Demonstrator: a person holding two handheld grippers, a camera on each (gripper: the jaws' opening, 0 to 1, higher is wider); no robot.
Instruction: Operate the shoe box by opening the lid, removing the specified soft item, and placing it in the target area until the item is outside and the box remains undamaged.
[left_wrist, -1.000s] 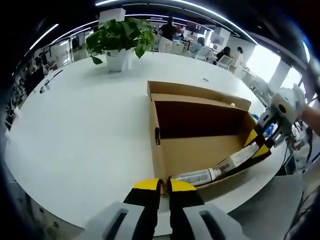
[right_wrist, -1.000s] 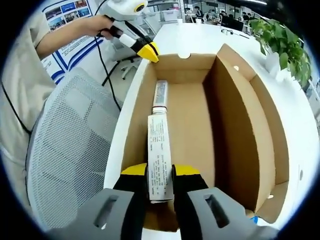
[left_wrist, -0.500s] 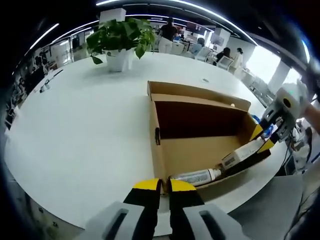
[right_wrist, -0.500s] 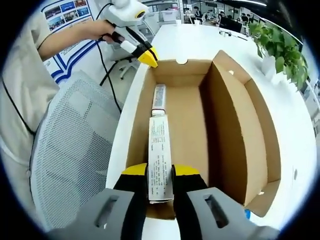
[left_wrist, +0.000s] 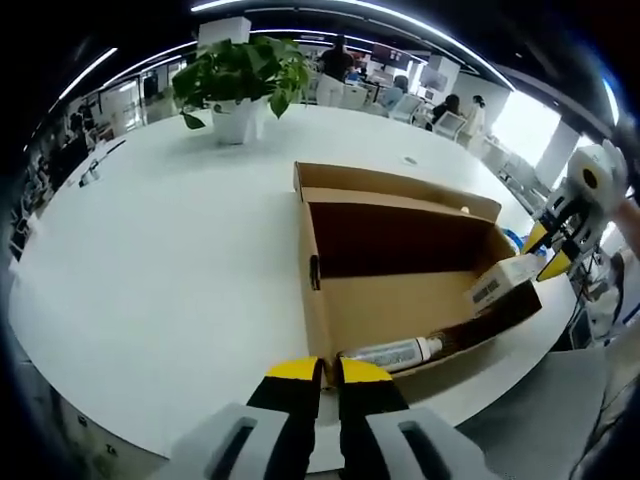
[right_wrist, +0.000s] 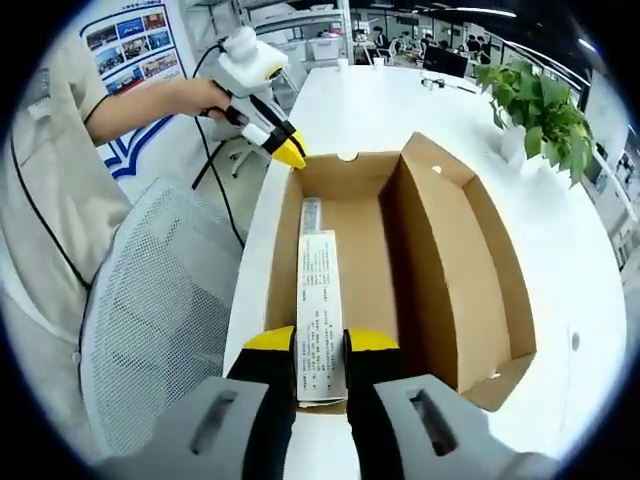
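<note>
Now the right gripper (right_wrist: 320, 345) is clenched on a long white carton (right_wrist: 320, 310), holding it above the open shoe box (right_wrist: 440, 270); in the left gripper view the carton (left_wrist: 505, 282) hangs over the box's far end. A tube (left_wrist: 395, 352) lies on the box floor along the near wall. The left gripper (left_wrist: 320, 372) rests at the box's near corner, jaws closed together with nothing between them. The box sits on a white surface (left_wrist: 160, 250), and a potted plant (left_wrist: 240, 85) stands well apart.
</note>
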